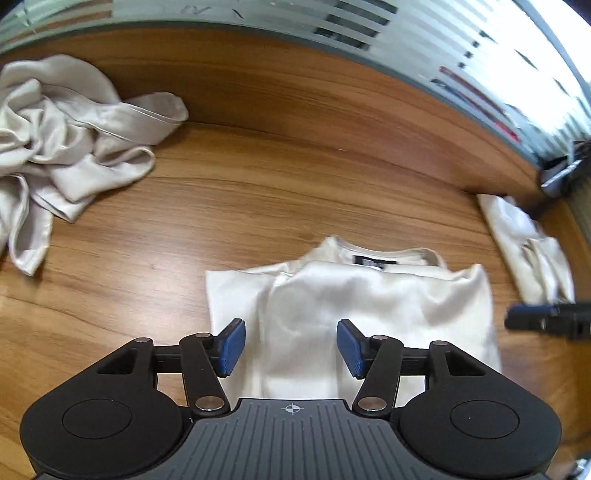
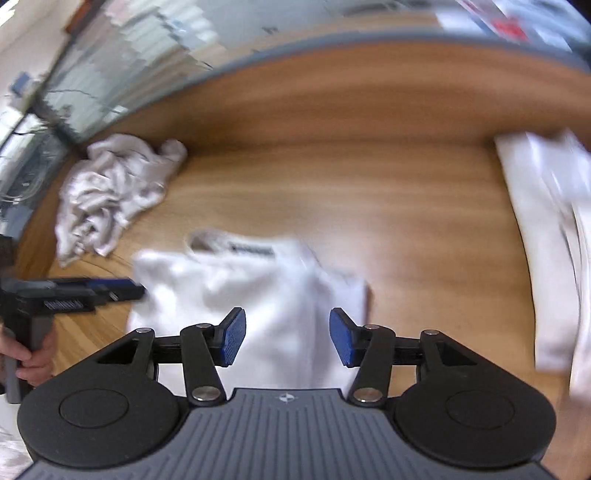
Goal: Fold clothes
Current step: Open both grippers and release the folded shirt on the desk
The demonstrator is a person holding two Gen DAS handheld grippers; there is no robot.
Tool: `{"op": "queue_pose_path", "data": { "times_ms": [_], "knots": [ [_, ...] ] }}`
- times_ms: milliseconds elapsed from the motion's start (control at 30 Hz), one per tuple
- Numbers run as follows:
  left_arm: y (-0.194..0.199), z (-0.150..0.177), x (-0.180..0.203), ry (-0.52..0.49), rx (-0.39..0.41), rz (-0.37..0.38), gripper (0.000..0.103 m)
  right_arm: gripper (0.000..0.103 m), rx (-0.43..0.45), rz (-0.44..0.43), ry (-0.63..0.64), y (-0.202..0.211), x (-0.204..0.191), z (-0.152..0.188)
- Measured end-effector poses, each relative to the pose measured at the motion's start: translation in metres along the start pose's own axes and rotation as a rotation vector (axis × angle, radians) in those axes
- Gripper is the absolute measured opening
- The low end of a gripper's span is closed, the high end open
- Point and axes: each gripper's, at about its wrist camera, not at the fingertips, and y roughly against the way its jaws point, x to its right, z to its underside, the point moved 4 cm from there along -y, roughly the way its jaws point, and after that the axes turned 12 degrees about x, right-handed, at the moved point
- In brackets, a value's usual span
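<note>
The white shirt (image 1: 369,314) lies partly folded near the tabletop's (image 1: 295,177) front edge, sleeves turned in. My left gripper (image 1: 290,345) and right gripper (image 2: 286,341) hover spread, empty. I judge its bottom hem needs grasping next. A crumpled pile (image 1: 62,147) waits far-left; a folded garment (image 1: 524,251) right.

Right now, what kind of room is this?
Probably an office or meeting room: a wooden table set against a frosted striped glass partition, with a crumpled garment and a half-folded white shirt on it.

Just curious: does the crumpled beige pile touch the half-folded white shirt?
Apart. The left wrist view shows bare wood between crumpled pile and white shirt.
</note>
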Motion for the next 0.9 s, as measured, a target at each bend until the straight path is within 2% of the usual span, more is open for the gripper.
{"op": "queue_pose_path", "data": {
  "times_ms": [133, 167, 200, 267, 500, 533, 633, 700, 733, 800, 900],
  "knots": [
    [-0.011, -0.001, 0.004, -0.031, -0.009, -0.03, 0.054, 0.054, -0.012, 0.001, -0.132, -0.022, 0.008, 0.03],
    [-0.014, -0.002, 0.005, -0.04, -0.01, -0.04, 0.053, 0.046, -0.023, -0.001, -0.166, -0.027, 0.009, 0.033],
    [-0.016, -0.003, 0.007, -0.049, -0.01, -0.049, 0.05, 0.031, -0.036, -0.003, -0.2, -0.032, 0.009, 0.036],
    [-0.019, -0.005, 0.01, -0.068, -0.012, -0.061, 0.047, 0.015, -0.037, 0.013, -0.222, -0.029, 0.004, 0.036],
    [-0.012, -0.009, 0.013, -0.094, -0.014, -0.02, 0.048, 0.015, -0.036, 0.093, -0.21, -0.02, -0.005, 0.046],
    [-0.009, -0.01, 0.013, -0.104, -0.014, -0.017, 0.049, 0.016, -0.035, 0.105, -0.204, -0.019, -0.006, 0.049],
    [0.0, -0.012, 0.013, -0.137, -0.009, -0.016, 0.055, 0.034, -0.035, 0.143, -0.184, -0.016, -0.009, 0.055],
    [0.009, -0.013, 0.012, -0.156, 0.004, -0.023, 0.06, 0.054, -0.02, 0.153, -0.183, -0.012, -0.011, 0.054],
    [0.013, -0.013, 0.011, -0.157, 0.006, -0.027, 0.063, 0.058, -0.012, 0.158, -0.184, -0.011, -0.012, 0.054],
    [0.02, -0.012, 0.007, -0.134, 0.003, -0.029, 0.064, 0.073, 0.006, 0.158, -0.159, -0.006, -0.015, 0.052],
    [0.03, -0.009, 0.0, -0.093, -0.001, -0.026, 0.067, 0.085, 0.021, 0.168, -0.109, 0.0, -0.019, 0.048]
  ]
}}
